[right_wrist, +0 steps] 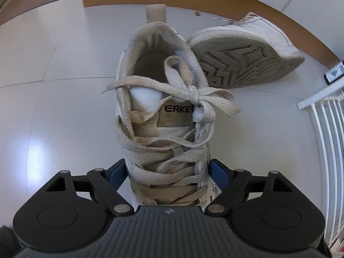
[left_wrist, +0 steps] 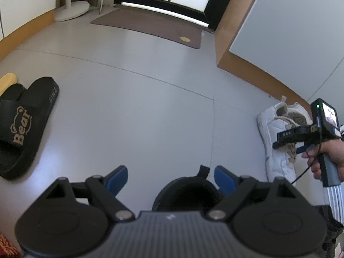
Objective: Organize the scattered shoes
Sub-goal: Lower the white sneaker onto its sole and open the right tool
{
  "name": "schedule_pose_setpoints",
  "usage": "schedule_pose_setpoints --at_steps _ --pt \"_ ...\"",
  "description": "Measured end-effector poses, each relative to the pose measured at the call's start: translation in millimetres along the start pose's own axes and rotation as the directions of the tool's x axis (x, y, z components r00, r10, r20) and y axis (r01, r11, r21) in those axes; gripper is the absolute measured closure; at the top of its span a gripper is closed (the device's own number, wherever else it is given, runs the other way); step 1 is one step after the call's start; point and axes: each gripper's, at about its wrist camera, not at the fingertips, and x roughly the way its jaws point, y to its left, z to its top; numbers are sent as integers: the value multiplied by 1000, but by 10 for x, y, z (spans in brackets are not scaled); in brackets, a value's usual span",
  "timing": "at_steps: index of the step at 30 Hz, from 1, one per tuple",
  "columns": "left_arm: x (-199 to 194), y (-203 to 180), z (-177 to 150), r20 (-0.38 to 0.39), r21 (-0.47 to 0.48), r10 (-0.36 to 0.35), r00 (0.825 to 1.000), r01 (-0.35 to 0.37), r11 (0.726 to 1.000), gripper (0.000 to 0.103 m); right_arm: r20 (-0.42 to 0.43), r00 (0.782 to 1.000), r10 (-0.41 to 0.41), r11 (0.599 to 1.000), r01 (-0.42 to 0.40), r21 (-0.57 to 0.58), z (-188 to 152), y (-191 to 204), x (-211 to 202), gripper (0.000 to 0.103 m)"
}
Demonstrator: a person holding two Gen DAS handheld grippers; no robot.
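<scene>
The white sneaker point(right_wrist: 165, 116) stands upright on the pale floor point(right_wrist: 53, 111), heel away from the right wrist camera and its laced forefoot between the blue pads of the right gripper point(right_wrist: 167, 174). The pads sit just beside the sneaker's two sides; whether they press on it cannot be told, and the jaws stand wide. Touching its heel on the right, a second white sneaker point(right_wrist: 247, 58) lies tipped on its side, grey tread facing the camera, close to the wooden skirting. From the left wrist view, the left gripper point(left_wrist: 171, 178) is spread wide above a black shoe point(left_wrist: 187, 193) whose opening lies between and below its fingers, untouched. Well to the left, a black "Bear" slide point(left_wrist: 23, 124) rests flat on the floor.
</scene>
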Motion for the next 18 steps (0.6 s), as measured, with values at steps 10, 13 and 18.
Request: schedule_pose_setpoints --at_steps 10,13,18 --pt "-10 -305 65 16 43 -16 1000 15 999 13 59 992 111 993 -113 38 -112 -154 -577 10" --pt "-8 -412 39 10 60 -20 1000 19 998 13 87 985 152 987 -155 31 -222 -208 -844 10" --pt "-42 -641 -27 1 94 -39 999 39 995 13 131 964 231 973 -228 -38 -469 -438 -1321 10"
